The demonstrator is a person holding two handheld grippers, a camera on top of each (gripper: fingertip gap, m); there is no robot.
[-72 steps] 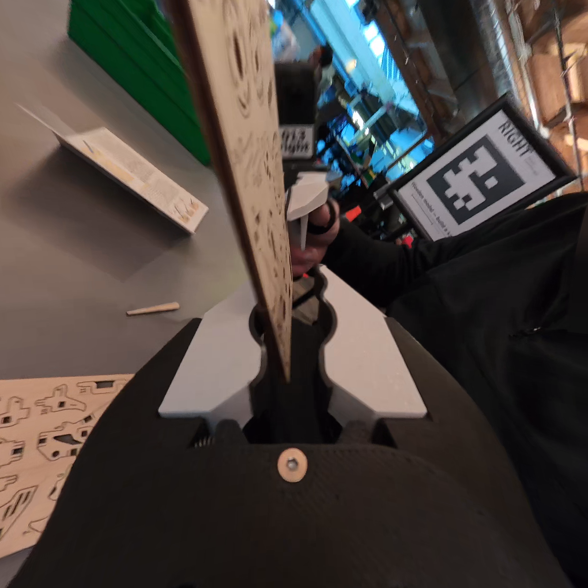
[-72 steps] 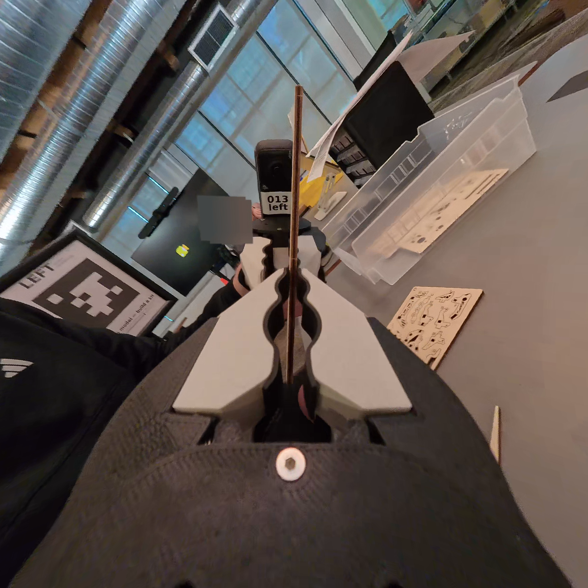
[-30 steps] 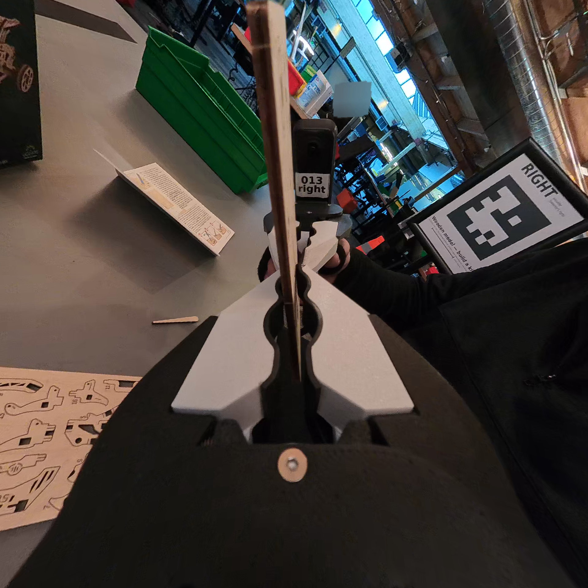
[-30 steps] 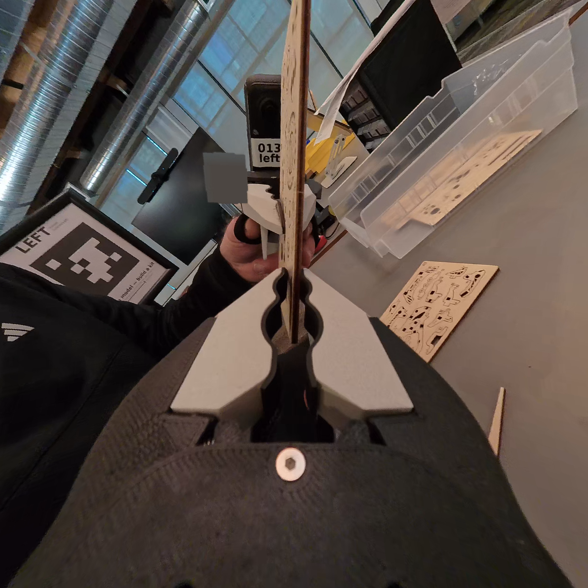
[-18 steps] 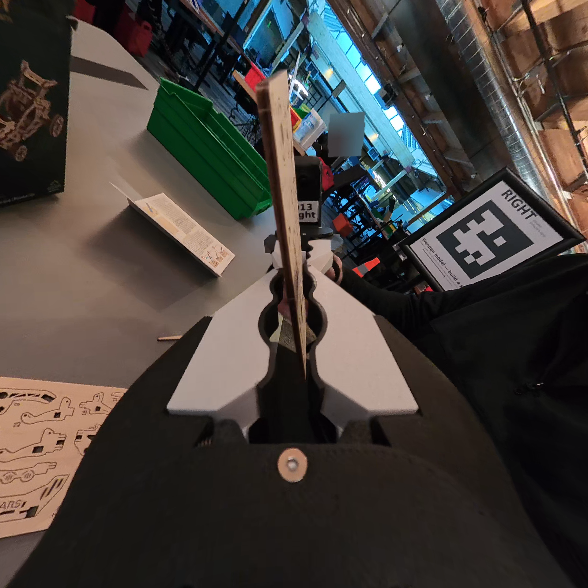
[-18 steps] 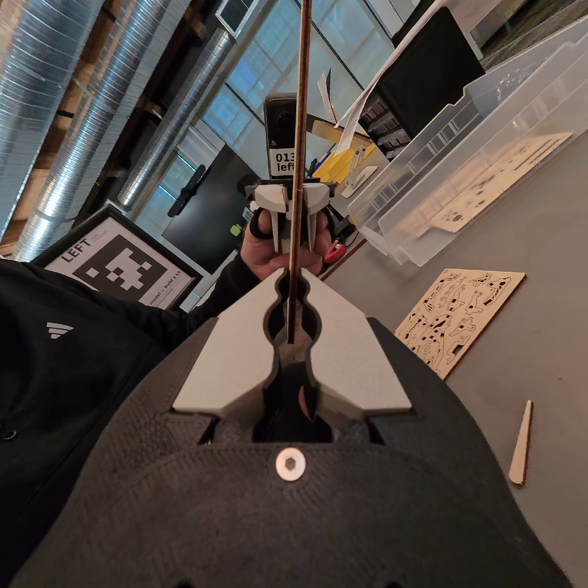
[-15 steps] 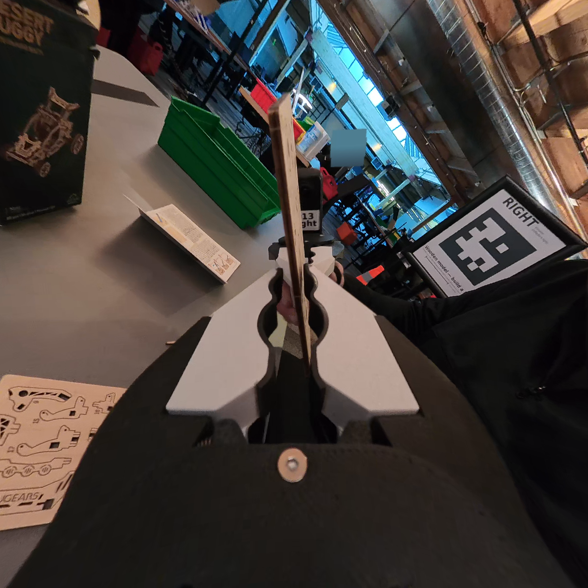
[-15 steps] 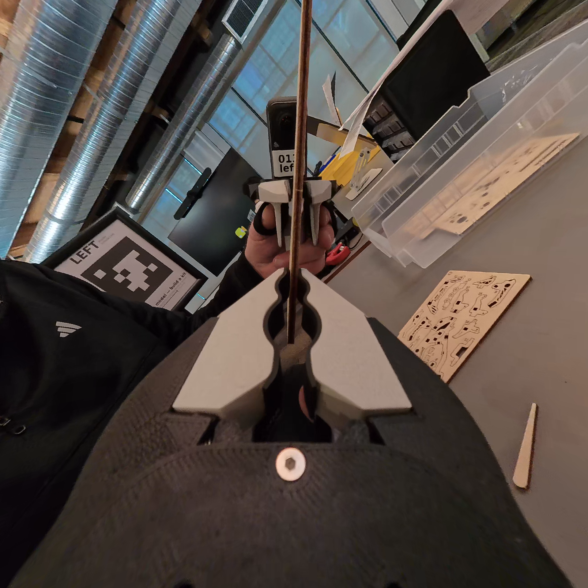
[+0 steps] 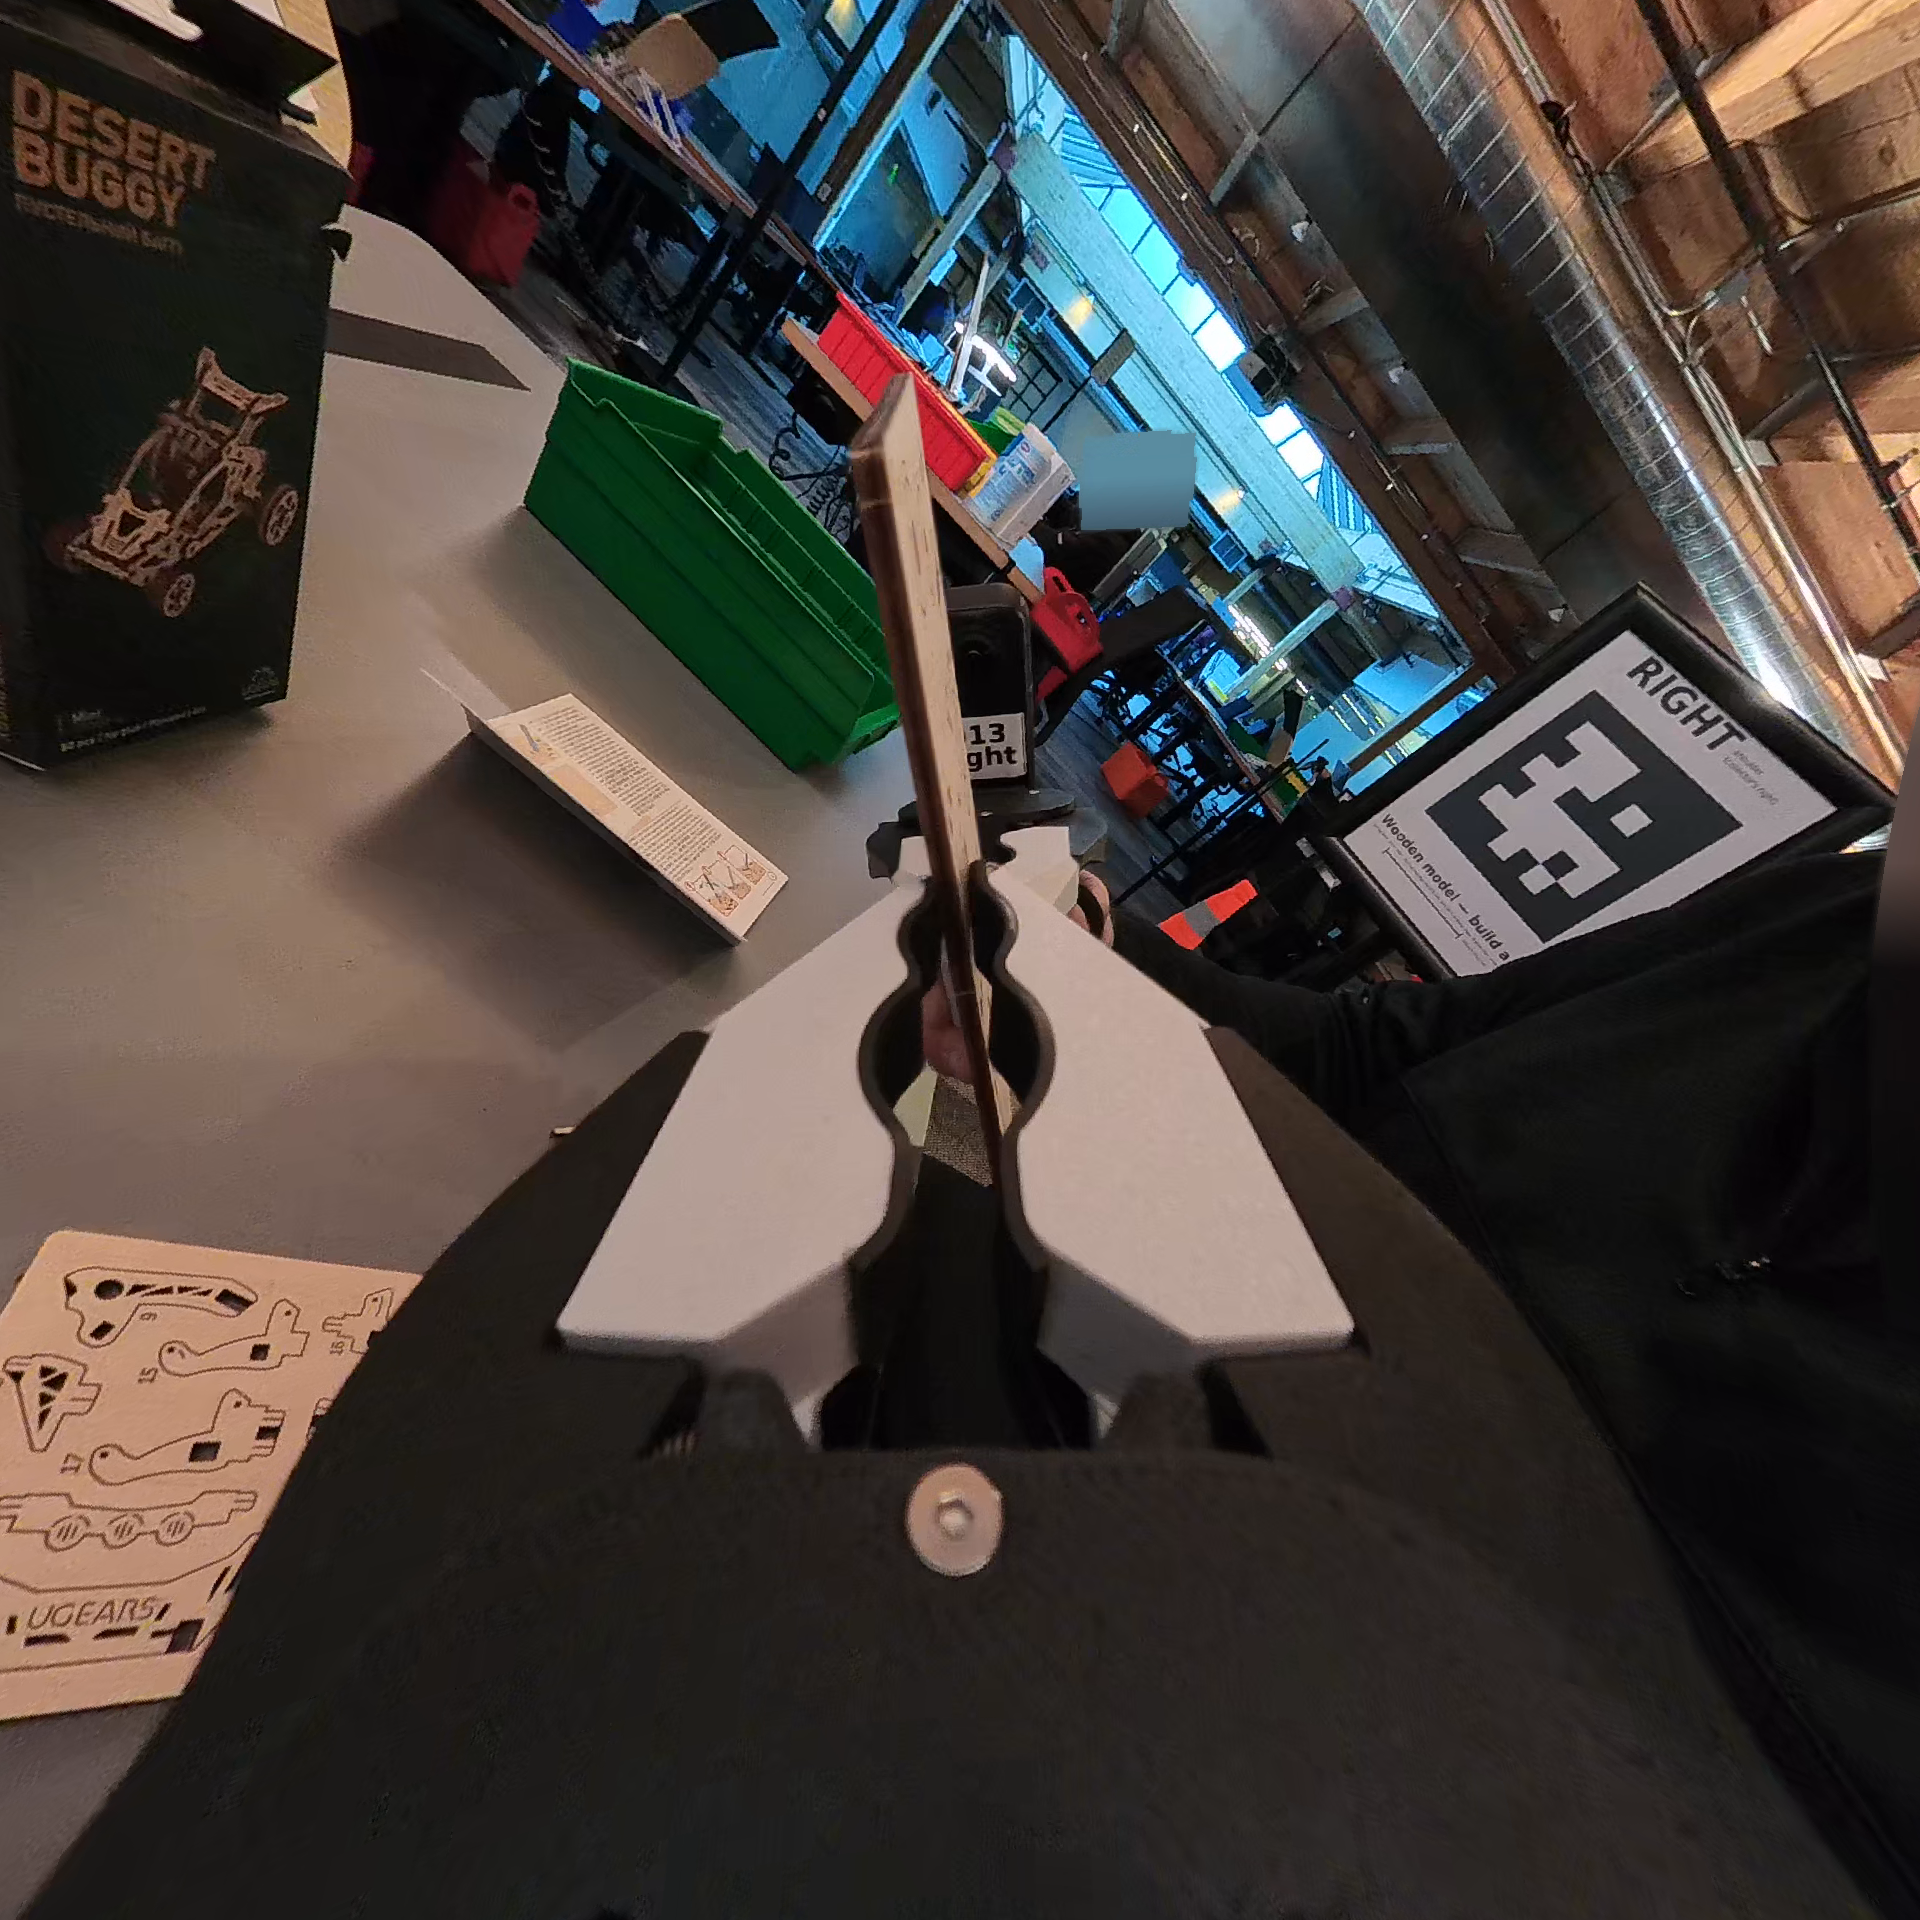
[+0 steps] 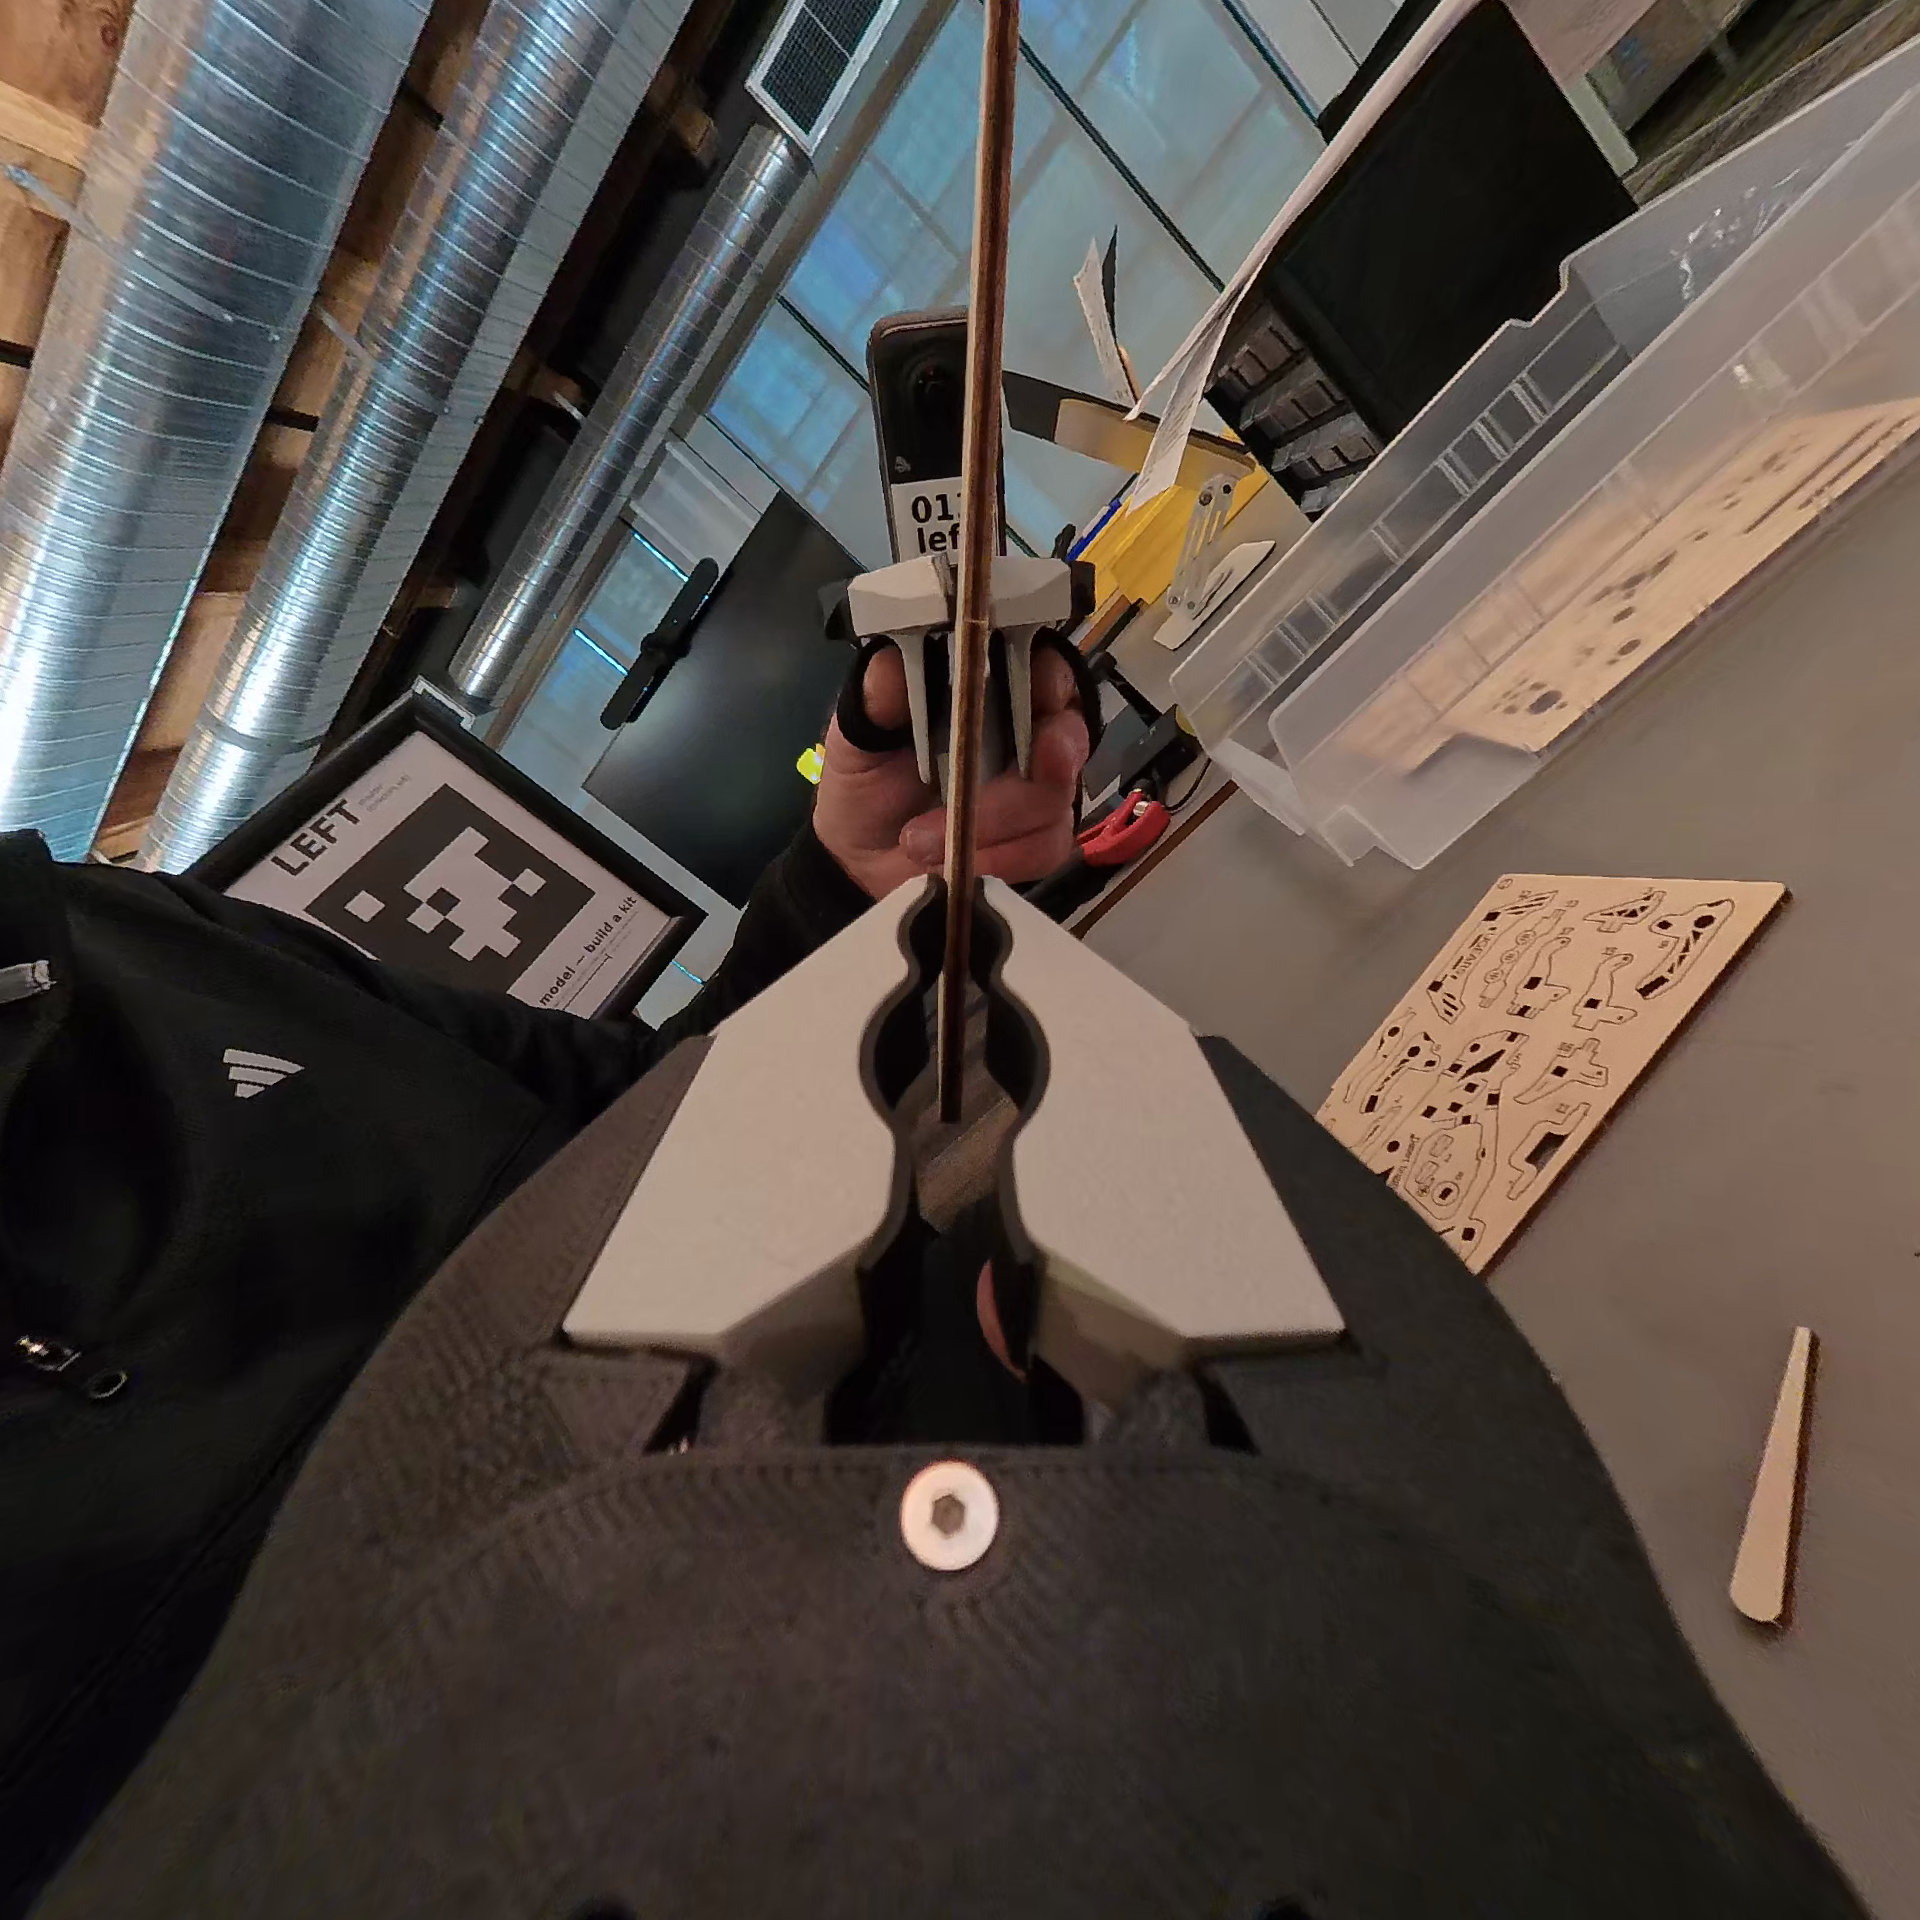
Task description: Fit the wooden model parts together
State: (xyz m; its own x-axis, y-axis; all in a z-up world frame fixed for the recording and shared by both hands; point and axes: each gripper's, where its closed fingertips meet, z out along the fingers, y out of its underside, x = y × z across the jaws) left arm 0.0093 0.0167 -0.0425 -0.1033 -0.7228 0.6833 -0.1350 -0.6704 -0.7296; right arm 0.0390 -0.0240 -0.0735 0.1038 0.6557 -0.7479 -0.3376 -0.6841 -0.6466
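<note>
Left wrist view, from left to right: a dark box stands at upper left, a parts sheet lies flat at lower left, a booklet and a green bin sit toward the middle. At centre the left gripper is closed on a thin wooden board, seen edge-on, its long axis running up and slightly left out of the fingertips. Just behind the board shows the right gripper.

Right wrist view: a framed marker is at left. At centre the right gripper is closed on the same board, with the left gripper facing it from above and pinching the board farther up. Right of centre lie the sheet, a clear tub and a wooden sliver.

Both grippers clamp one board from opposite ends, so any part must be pressed out across its face, I judge.
</note>
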